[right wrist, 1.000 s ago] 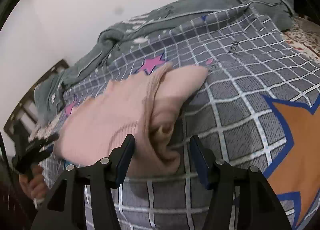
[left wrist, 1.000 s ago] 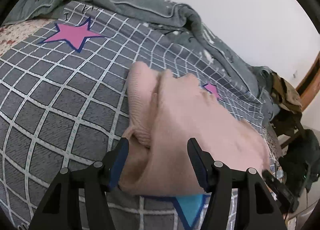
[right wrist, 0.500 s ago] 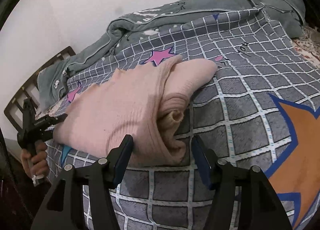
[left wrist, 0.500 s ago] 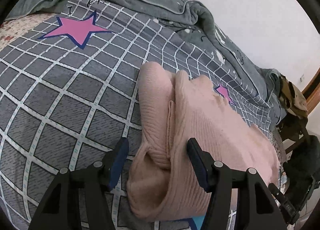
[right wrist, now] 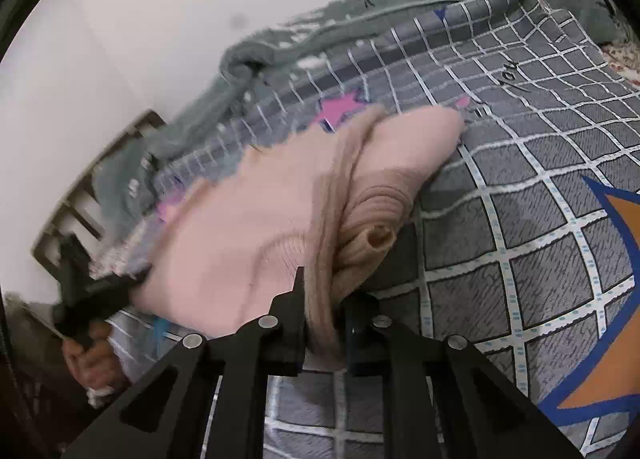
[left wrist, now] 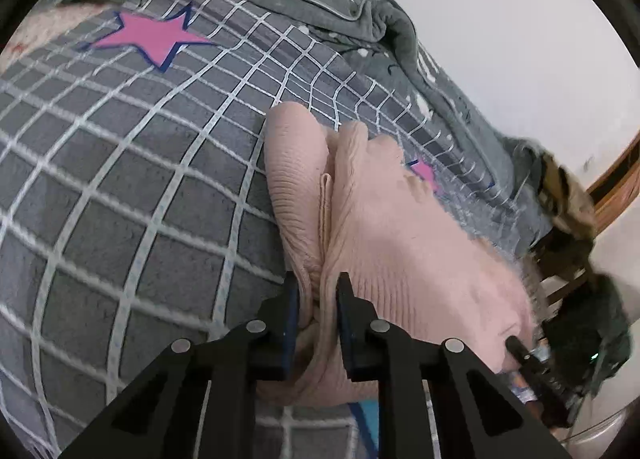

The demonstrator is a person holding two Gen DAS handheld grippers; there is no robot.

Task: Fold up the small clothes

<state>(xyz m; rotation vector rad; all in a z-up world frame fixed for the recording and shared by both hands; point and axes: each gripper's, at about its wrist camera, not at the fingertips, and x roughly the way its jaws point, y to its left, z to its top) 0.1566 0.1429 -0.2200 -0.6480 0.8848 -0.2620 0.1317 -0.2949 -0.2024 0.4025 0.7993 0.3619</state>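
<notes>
A pink knitted sweater [left wrist: 400, 243] lies partly folded on a grey checked bedspread [left wrist: 120, 195], a ribbed sleeve doubled along each side. My left gripper [left wrist: 318, 299] is closing on the sweater's near left edge, and its pads pinch a ridge of fabric. In the right wrist view the sweater [right wrist: 240, 235] shows a rolled cuff [right wrist: 374, 237]. There my right gripper [right wrist: 325, 299] is closing on the near right edge, with a fold squeezed between its jaws. The left gripper [right wrist: 96, 293], held by a hand [right wrist: 90, 355], also appears at that view's left edge.
A bunched grey blanket [left wrist: 360, 15] runs along the back of the bed against a white wall. A wooden chair [left wrist: 616, 187] with dark clothes stands beyond the bed's right end. Pink stars [left wrist: 152, 35] and an orange star [right wrist: 616, 259] are printed on the bedspread.
Both grippers have gone from wide open astride the sweater's side edges to closed on pinched folds of it. The sweater looks slightly lifted and blurred at its far end.
</notes>
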